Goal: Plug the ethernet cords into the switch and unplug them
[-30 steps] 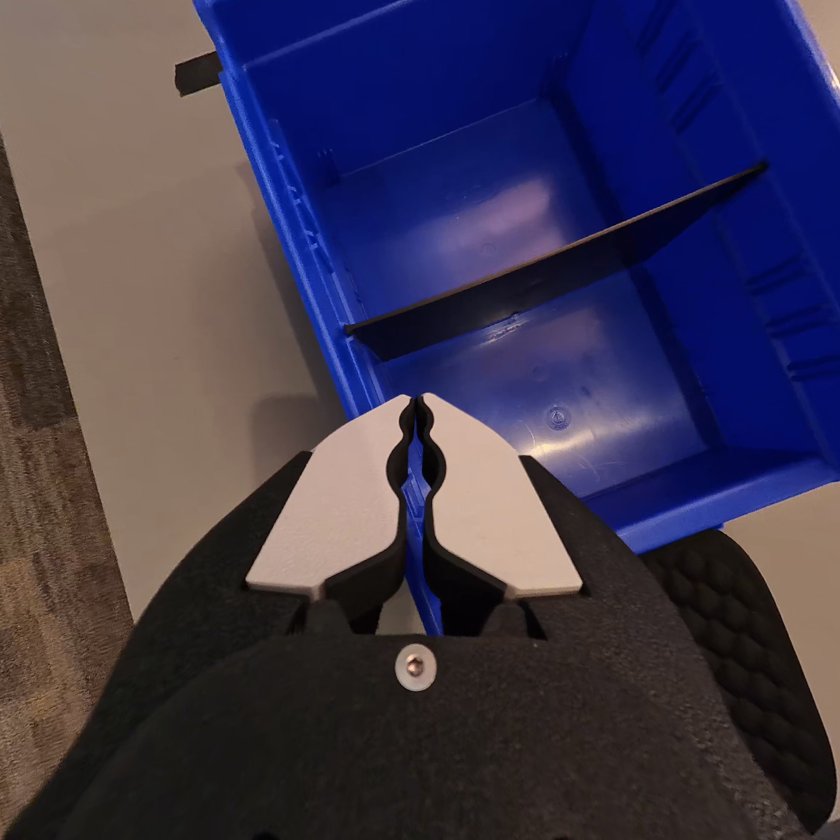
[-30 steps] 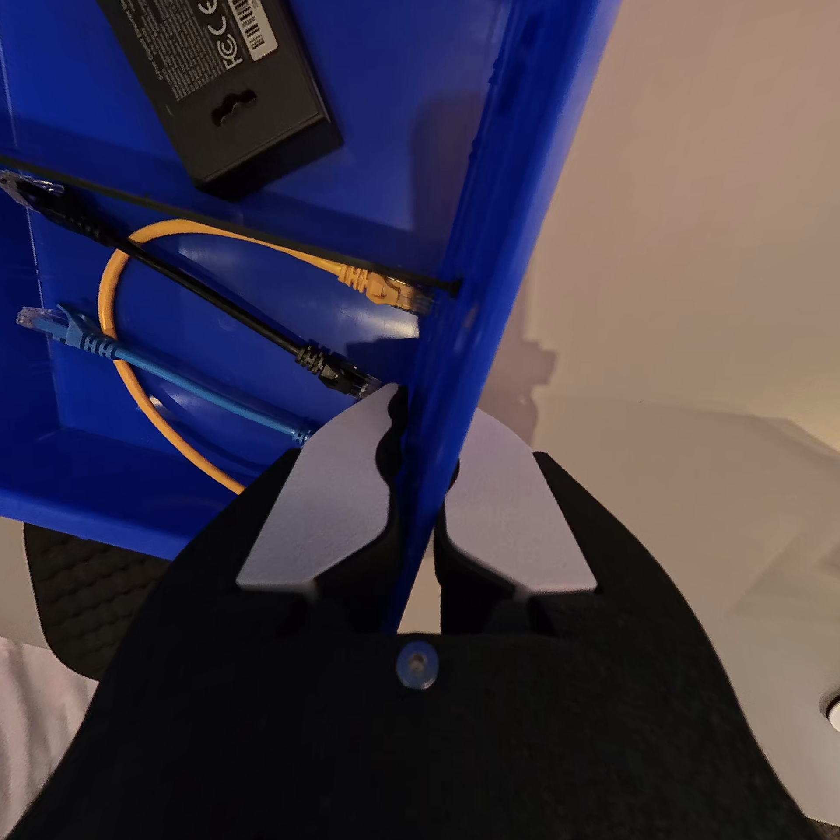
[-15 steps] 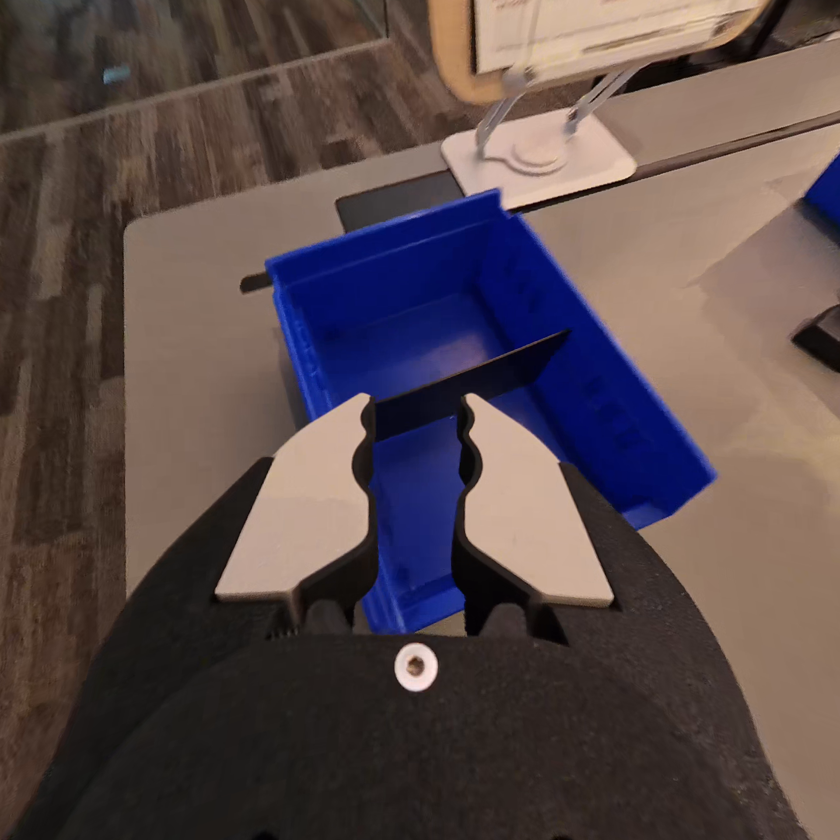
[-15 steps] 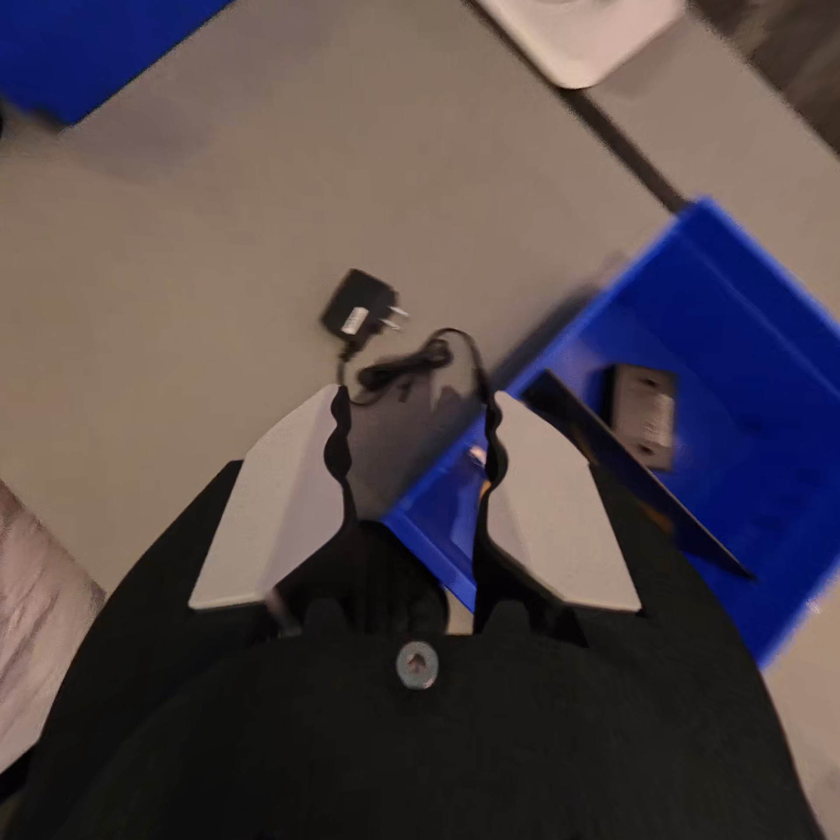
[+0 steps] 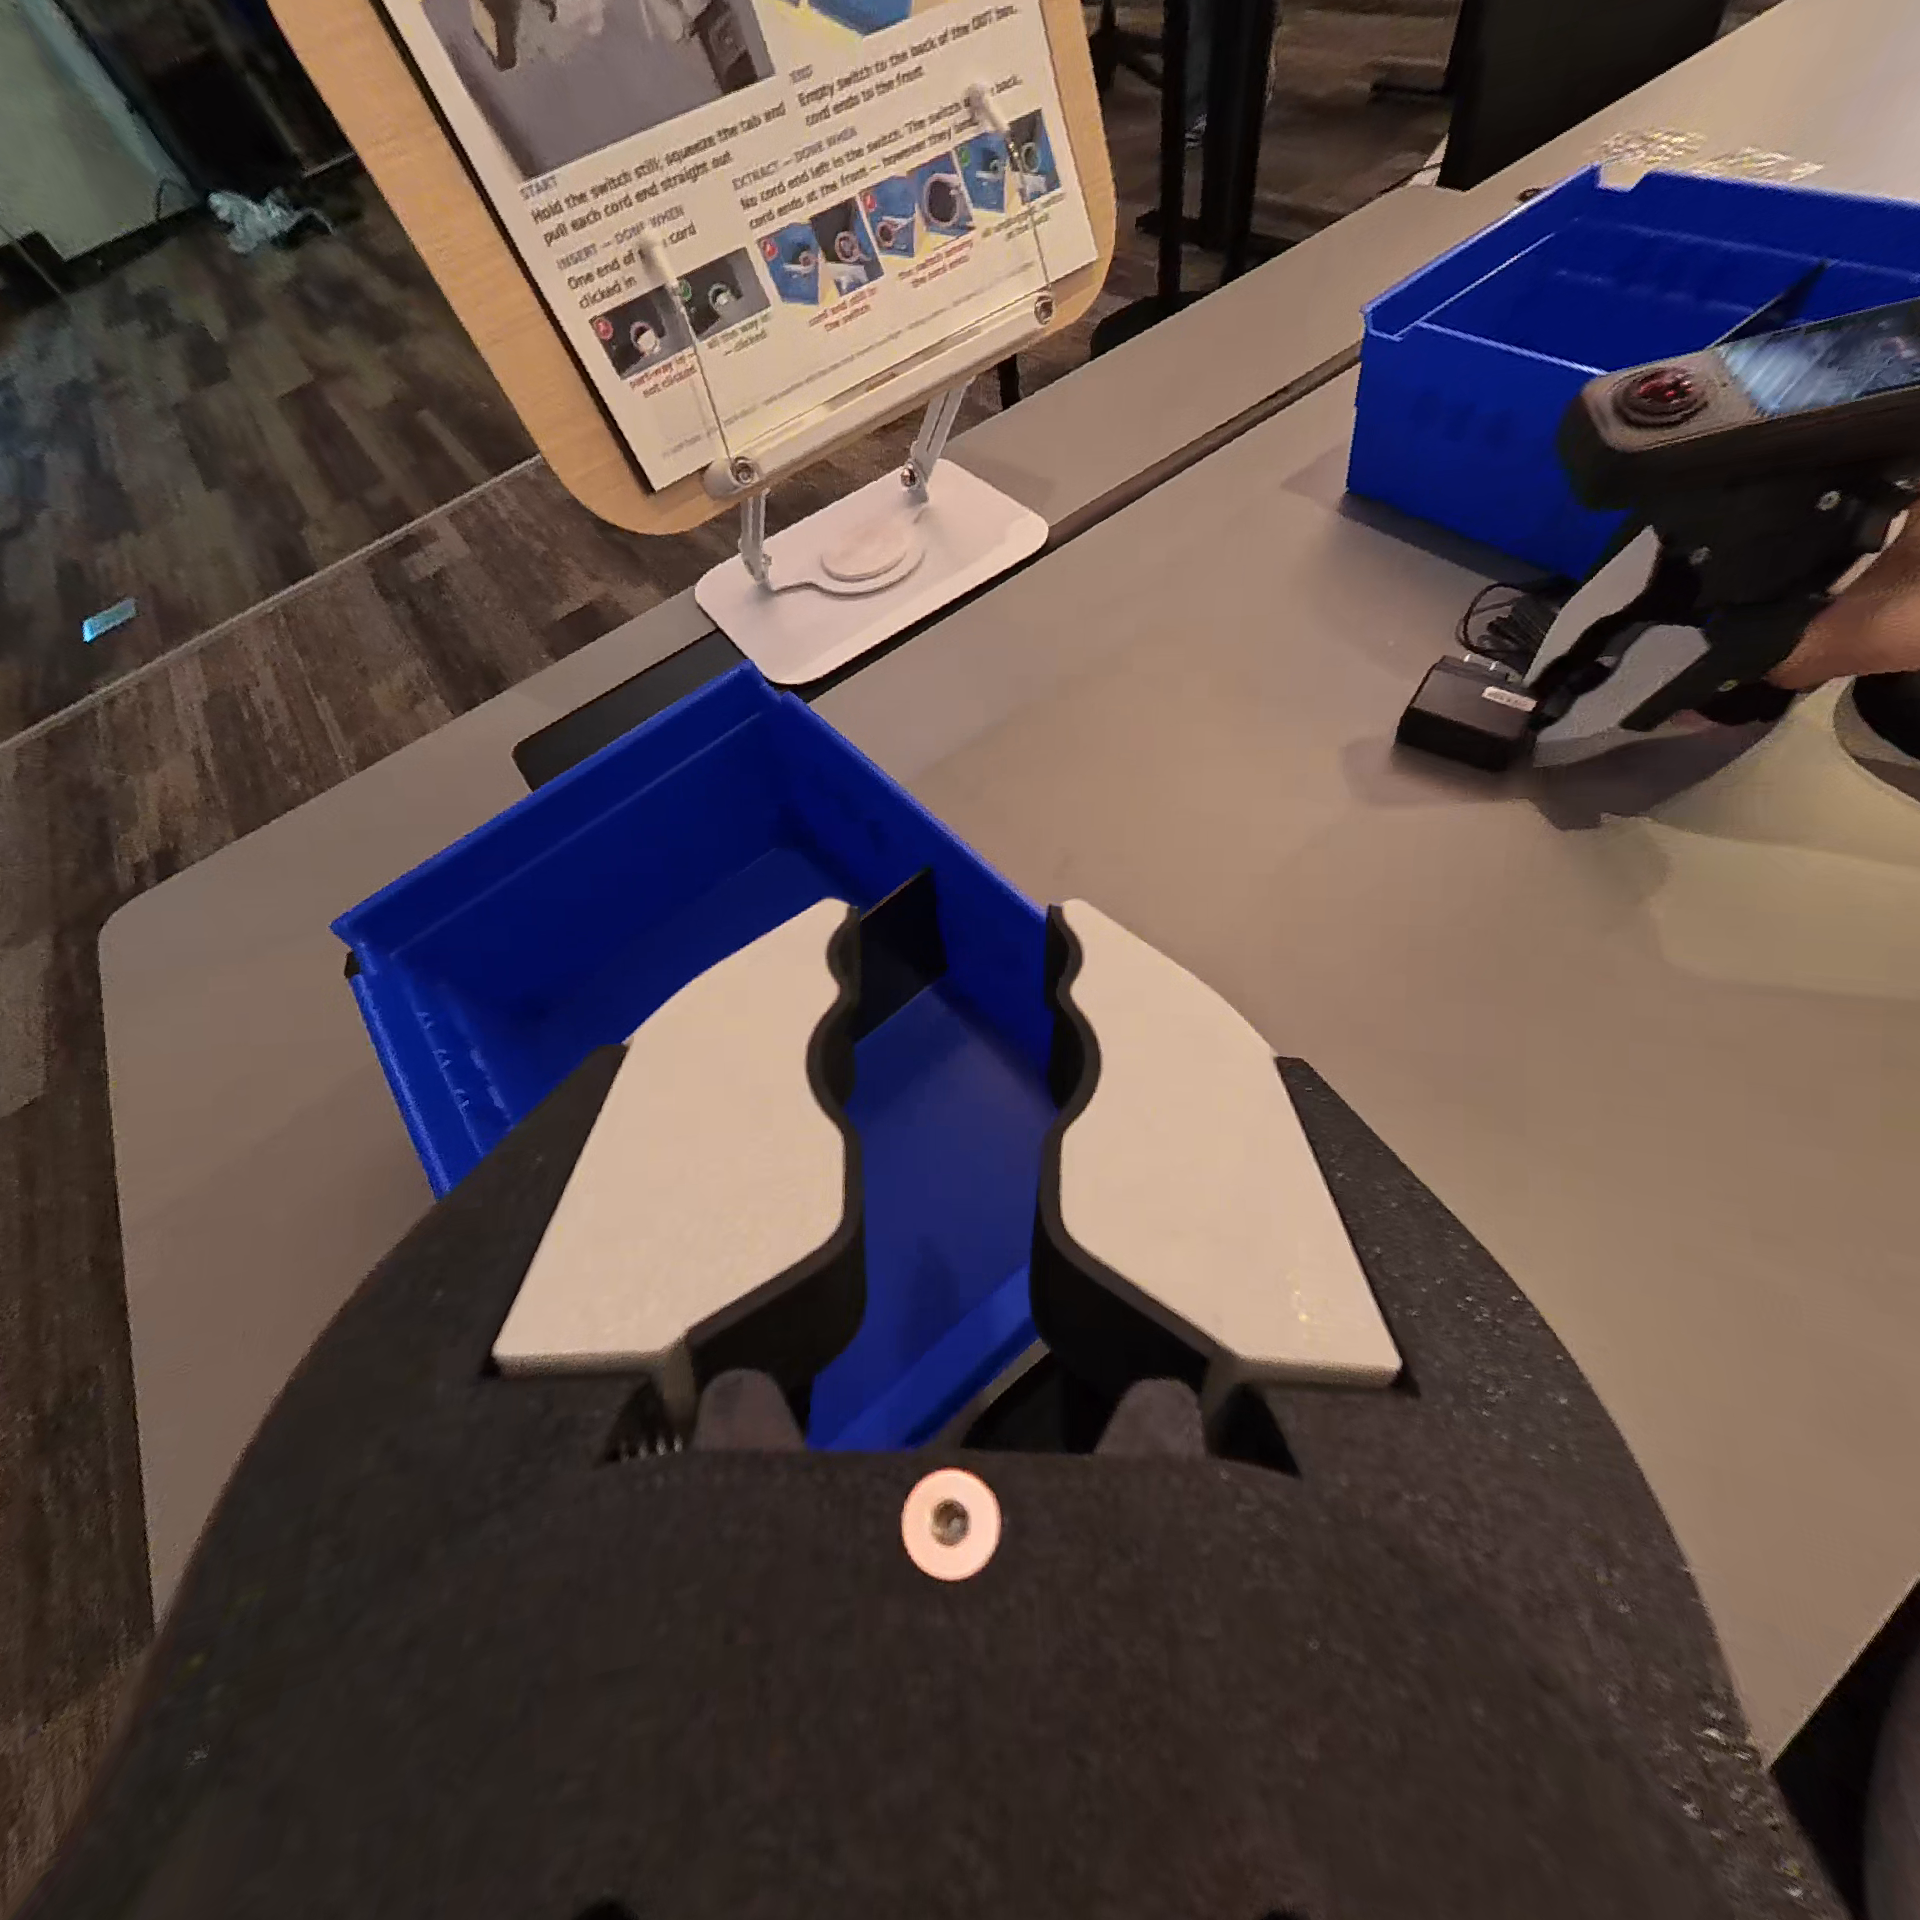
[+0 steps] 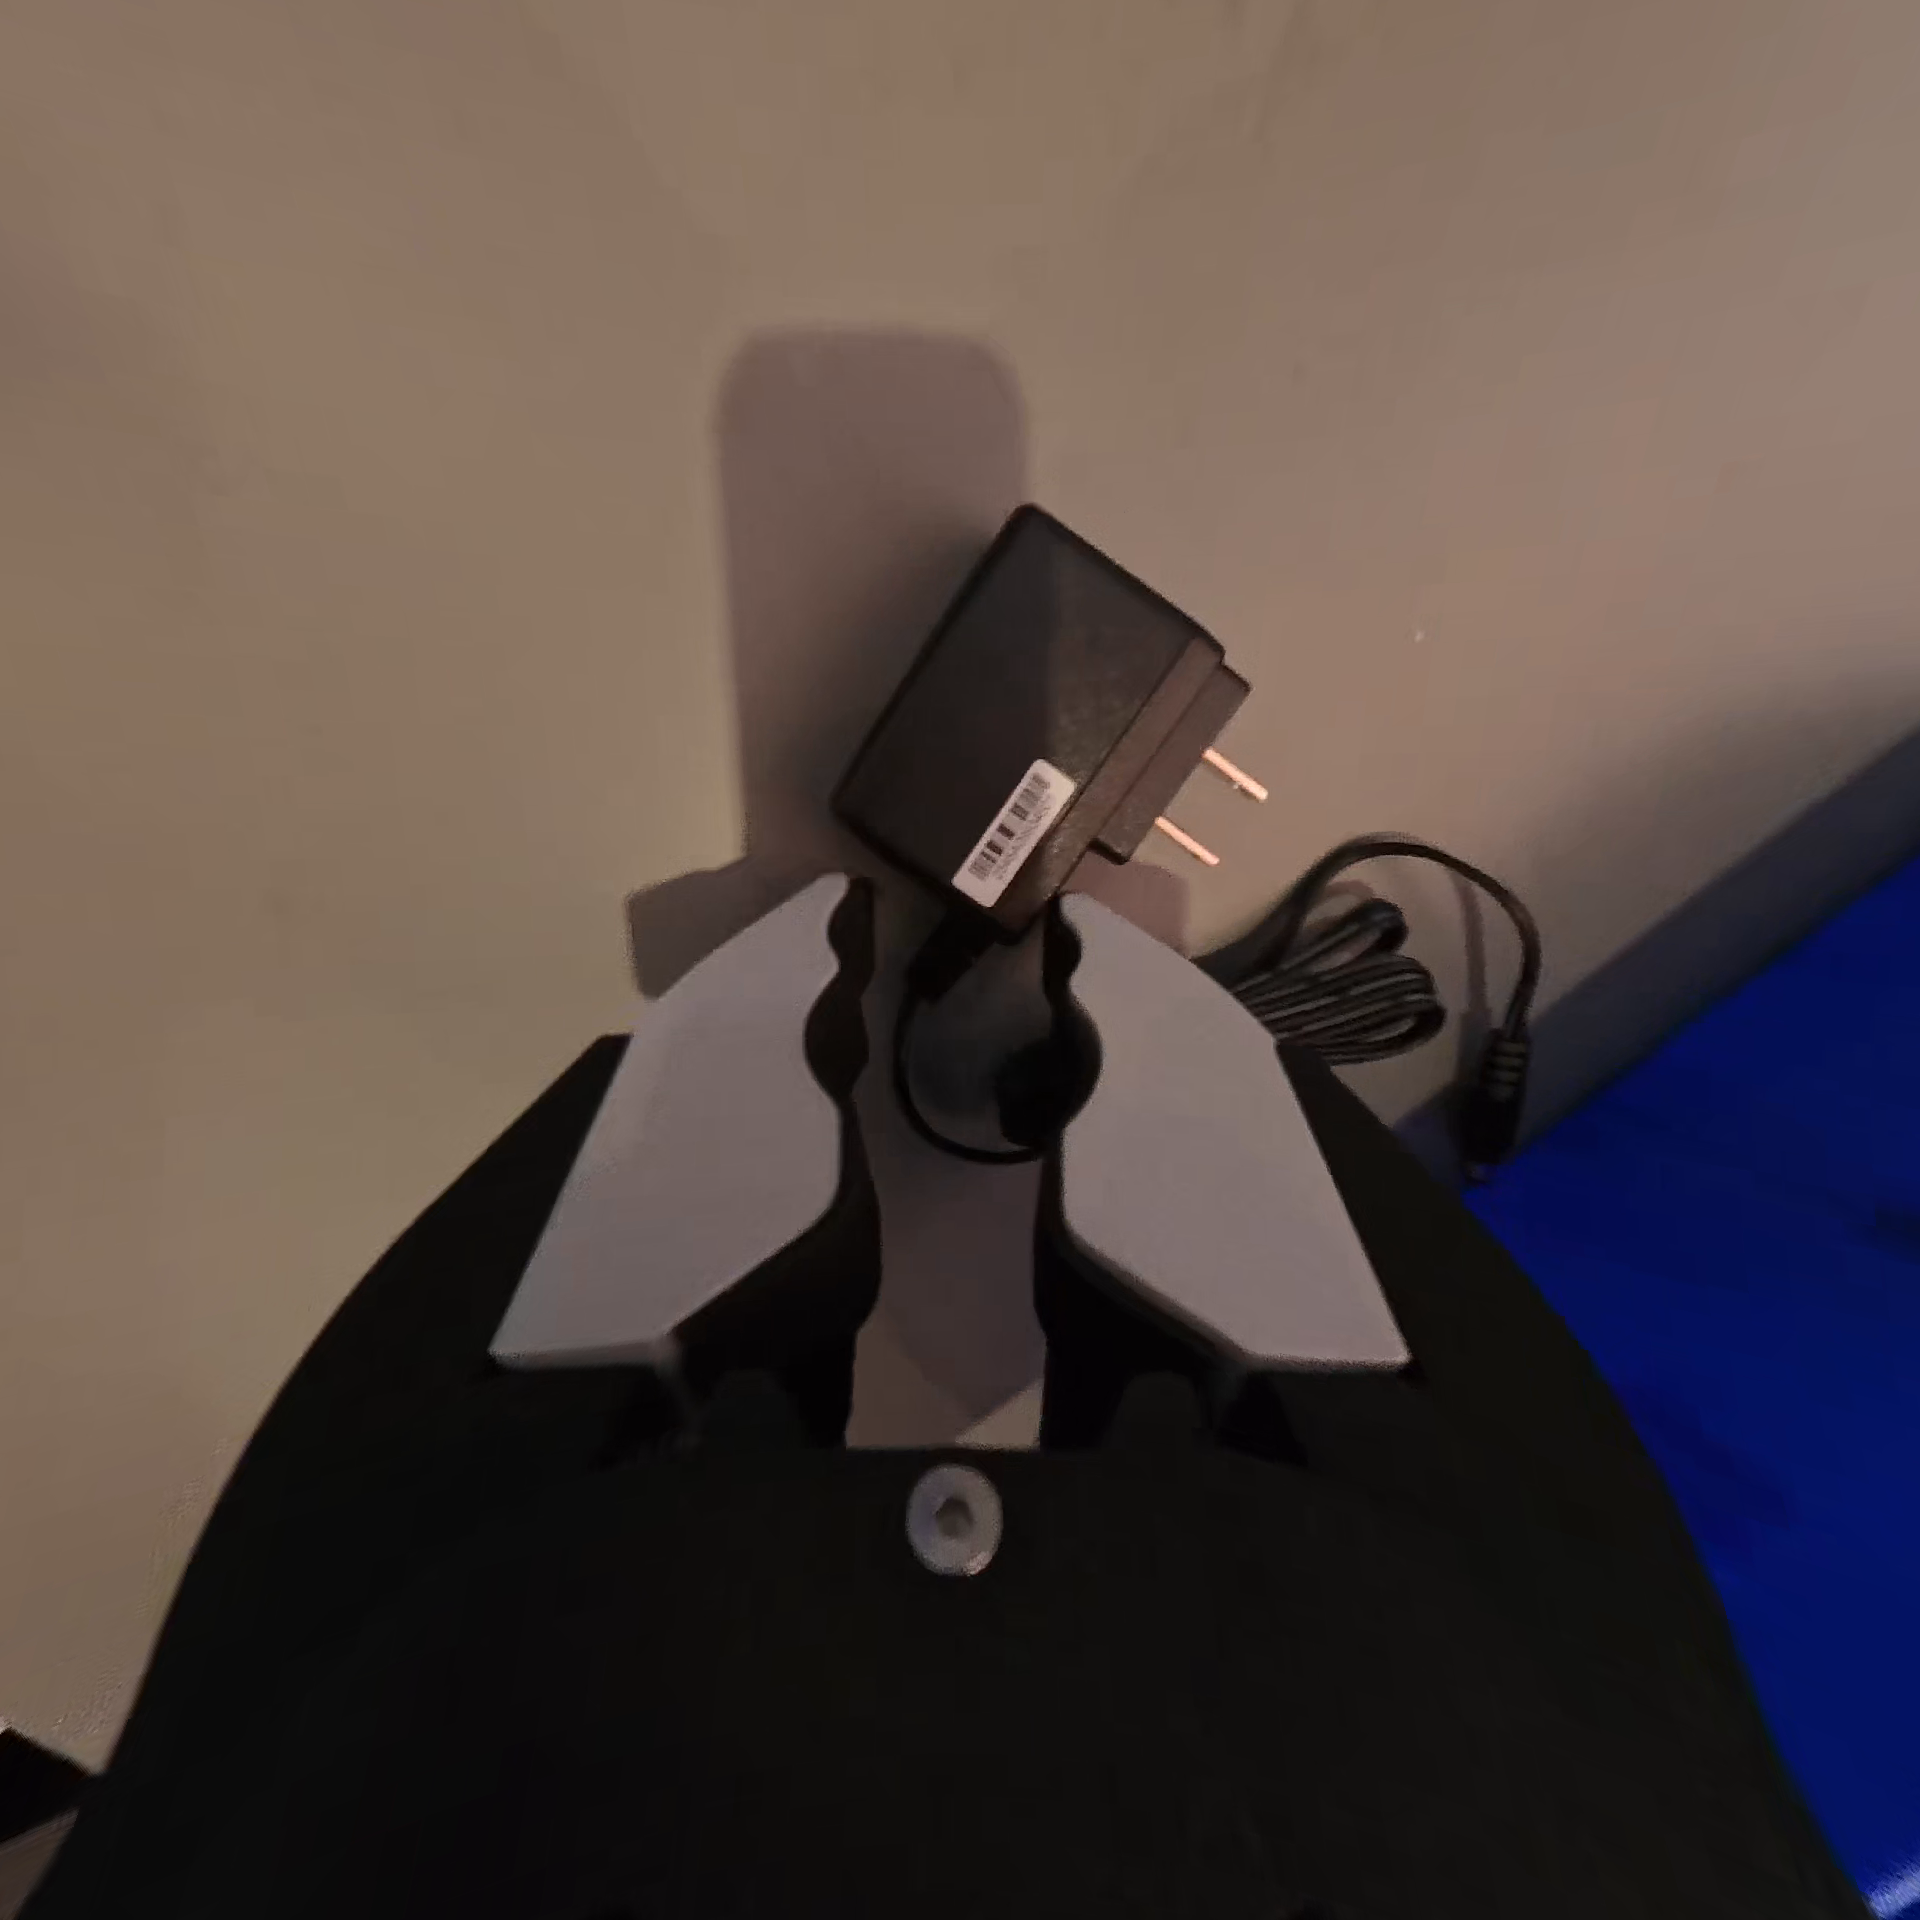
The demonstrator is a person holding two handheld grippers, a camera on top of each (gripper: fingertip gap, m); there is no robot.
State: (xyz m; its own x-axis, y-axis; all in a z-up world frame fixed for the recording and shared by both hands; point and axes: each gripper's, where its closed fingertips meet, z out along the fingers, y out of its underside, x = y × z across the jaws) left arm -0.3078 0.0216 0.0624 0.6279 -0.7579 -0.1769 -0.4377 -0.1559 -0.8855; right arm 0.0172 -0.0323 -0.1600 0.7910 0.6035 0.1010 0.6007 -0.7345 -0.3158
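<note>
While both grippers stand partly open and bare, a power adapter (image 6: 1023,717) lies at the right gripper (image 6: 951,914).

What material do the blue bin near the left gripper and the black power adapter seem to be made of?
Blue bin: likely moulded plastic, with a uniform colour, a slight sheen and ribbed walls. Power adapter: probably matte black plastic, with a dull, even surface; its two prongs look like shiny metal.

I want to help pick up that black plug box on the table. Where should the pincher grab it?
Probably across the power adapter's two flat long sides, coming down from above. Its boxy body lies flat on the table; keep clear of the metal prongs and thin cord.
</note>
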